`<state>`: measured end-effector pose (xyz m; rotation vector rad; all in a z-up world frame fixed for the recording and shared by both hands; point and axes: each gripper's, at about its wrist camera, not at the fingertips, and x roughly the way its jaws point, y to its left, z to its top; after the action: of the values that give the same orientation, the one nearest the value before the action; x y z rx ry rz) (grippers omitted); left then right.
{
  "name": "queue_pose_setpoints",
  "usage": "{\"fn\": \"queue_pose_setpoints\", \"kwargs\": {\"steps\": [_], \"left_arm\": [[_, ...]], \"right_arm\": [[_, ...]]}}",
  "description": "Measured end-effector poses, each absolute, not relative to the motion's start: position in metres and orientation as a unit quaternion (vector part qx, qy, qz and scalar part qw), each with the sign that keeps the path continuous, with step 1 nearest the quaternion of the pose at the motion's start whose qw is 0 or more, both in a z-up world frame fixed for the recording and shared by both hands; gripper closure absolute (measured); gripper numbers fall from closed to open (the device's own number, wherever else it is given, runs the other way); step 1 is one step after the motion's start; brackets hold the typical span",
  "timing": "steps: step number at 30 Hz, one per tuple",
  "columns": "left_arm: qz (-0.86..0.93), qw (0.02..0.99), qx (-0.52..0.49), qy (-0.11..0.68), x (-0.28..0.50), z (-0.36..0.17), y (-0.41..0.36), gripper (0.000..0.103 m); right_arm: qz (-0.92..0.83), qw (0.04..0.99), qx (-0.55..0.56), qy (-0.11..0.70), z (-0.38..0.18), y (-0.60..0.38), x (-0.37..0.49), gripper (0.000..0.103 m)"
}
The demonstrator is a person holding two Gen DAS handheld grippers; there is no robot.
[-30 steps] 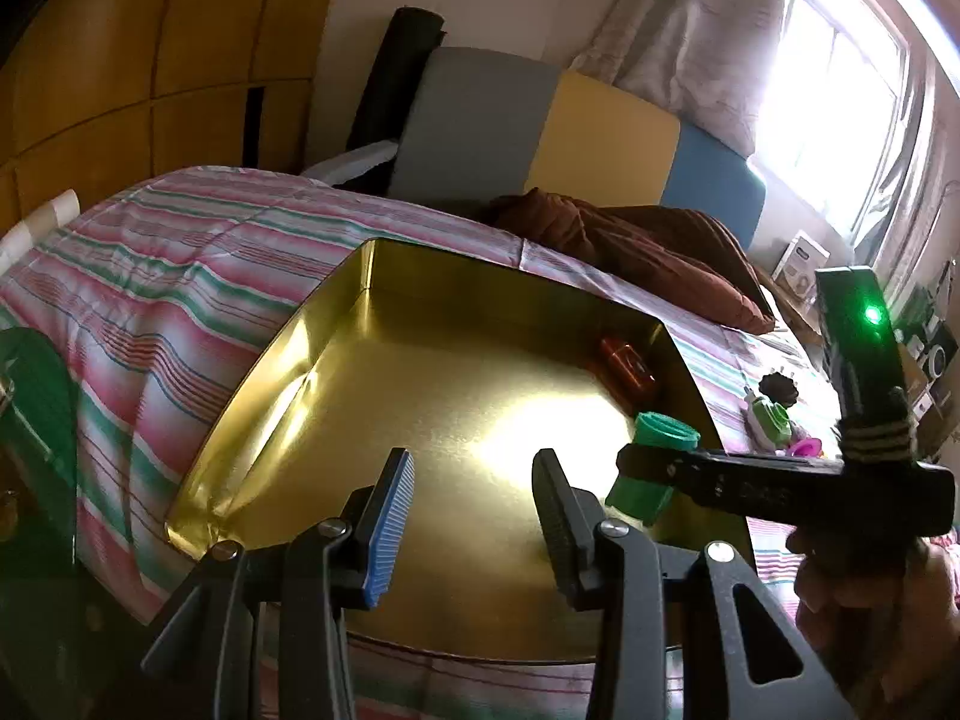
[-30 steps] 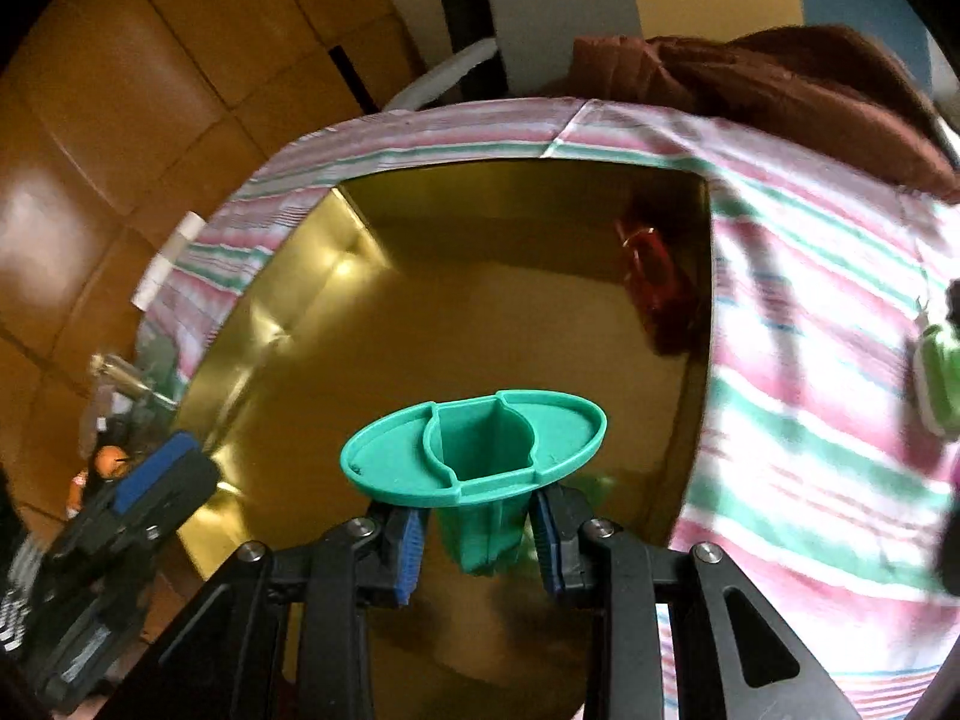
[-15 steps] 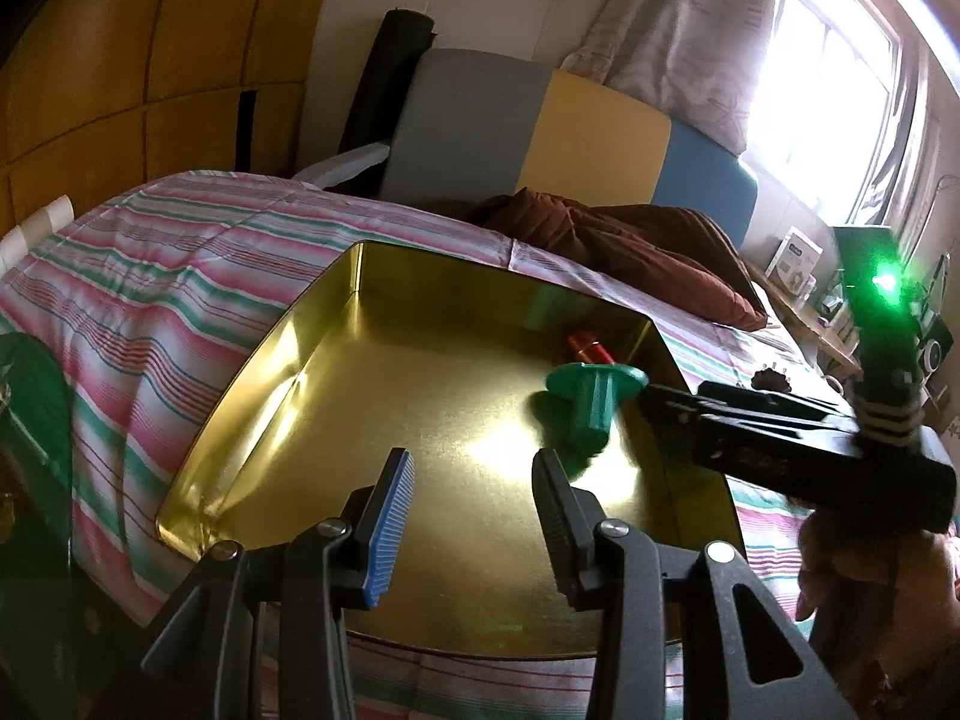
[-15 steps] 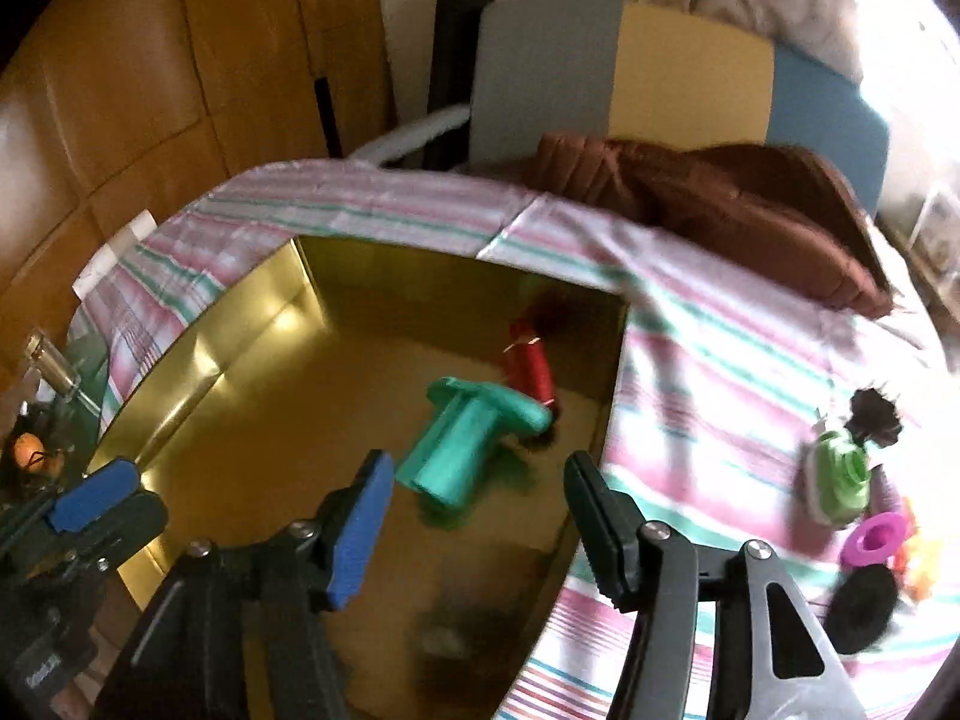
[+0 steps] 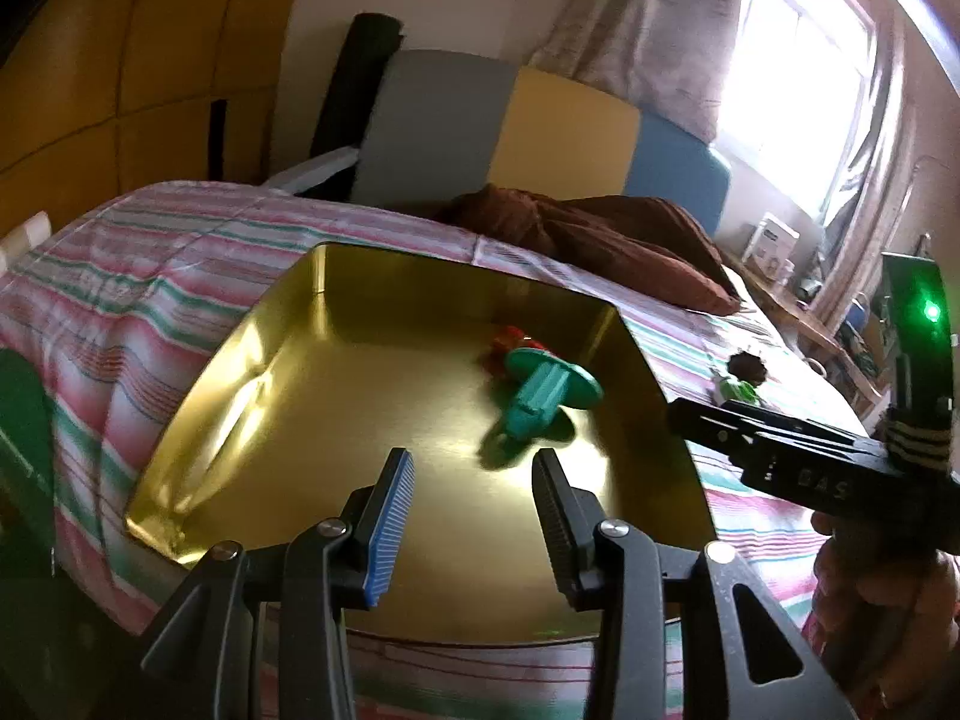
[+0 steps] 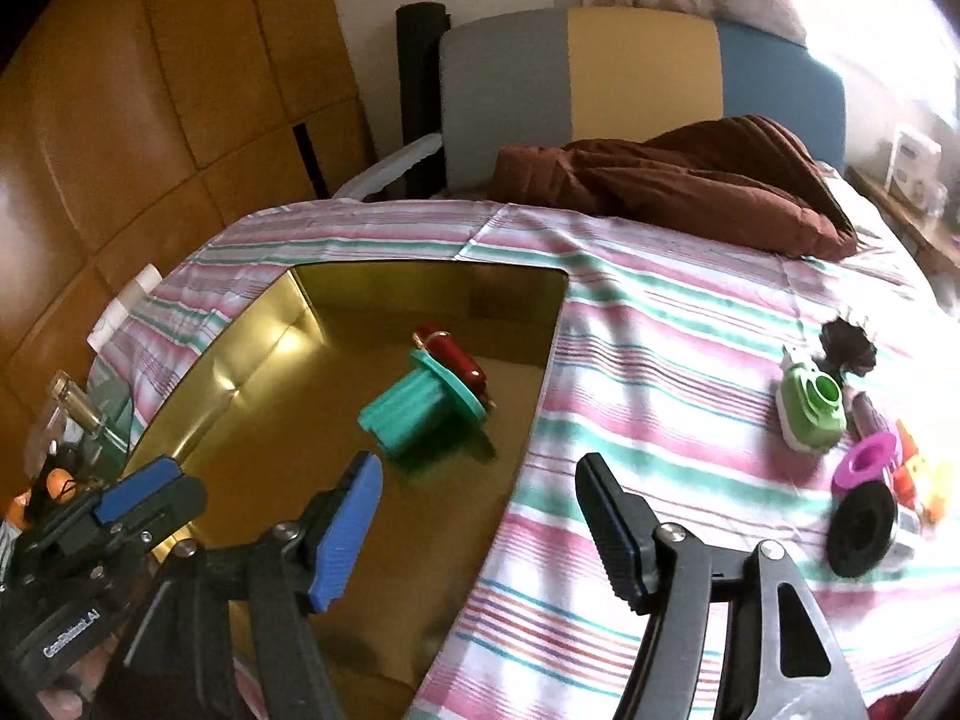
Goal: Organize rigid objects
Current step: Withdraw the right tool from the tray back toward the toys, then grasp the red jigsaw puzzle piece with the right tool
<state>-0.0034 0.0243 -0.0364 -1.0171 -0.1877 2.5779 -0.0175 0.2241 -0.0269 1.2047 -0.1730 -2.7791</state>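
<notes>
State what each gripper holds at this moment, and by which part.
Nothing is held. The left gripper is open and empty. The right gripper's jaws are opening with nothing between them; the teal flanged piece lies free in the gold tray.

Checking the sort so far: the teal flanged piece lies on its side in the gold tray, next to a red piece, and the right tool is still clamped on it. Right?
Not quite. The right wrist view shows the right tool opening, nothing between its pads; the teal flanged piece lies free in the gold tray beside the red piece.

A gold tray is set on a bedsheet striped in pink, green and white. Inside the tray, a teal flanged piece is seen against a red cylinder. Beyond the tray, a brown cloth is seen.
</notes>
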Motion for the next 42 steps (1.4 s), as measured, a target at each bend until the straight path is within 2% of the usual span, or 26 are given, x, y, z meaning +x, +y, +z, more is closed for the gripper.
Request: {"fn": "queue_pose_setpoints", "kwargs": {"steps": [20, 25, 28, 30, 33, 35, 37, 42], "left_arm": [[0.896, 0.28, -0.344, -0.025, 0.027, -0.029, 0.071, 0.062], [0.891, 0.299, -0.341, -0.004, 0.038, -0.03, 0.085, 0.062], [0.889, 0.308, -0.34, 0.004, 0.043, -0.03, 0.092, 0.062], [0.887, 0.314, -0.337, 0.011, 0.048, -0.028, 0.098, 0.062], [0.887, 0.318, -0.334, 0.019, 0.054, -0.027, 0.105, 0.062], [0.886, 0.321, -0.334, 0.02, 0.057, -0.026, 0.109, 0.062], [0.885, 0.323, -0.335, 0.023, 0.06, -0.025, 0.113, 0.062], [0.882, 0.33, -0.334, 0.037, 0.068, -0.024, 0.125, 0.062]], "right_arm": [[-0.897, -0.014, 0.435, -0.073, -0.052, 0.303, 0.024, 0.035], [-0.899, -0.061, 0.427, -0.076, -0.044, 0.358, 0.032, 0.034], [-0.901, -0.094, 0.415, -0.085, -0.034, 0.401, 0.034, 0.029], [-0.897, -0.109, 0.419, -0.093, -0.034, 0.431, 0.031, 0.029], [-0.884, -0.111, 0.436, -0.129, -0.041, 0.469, 0.023, 0.029], [-0.871, -0.101, 0.45, -0.169, -0.05, 0.49, 0.019, 0.033], [-0.861, -0.078, 0.456, -0.212, -0.061, 0.505, 0.015, 0.039], [-0.847, 0.014, 0.448, -0.286, -0.073, 0.508, 0.011, 0.04]]}}
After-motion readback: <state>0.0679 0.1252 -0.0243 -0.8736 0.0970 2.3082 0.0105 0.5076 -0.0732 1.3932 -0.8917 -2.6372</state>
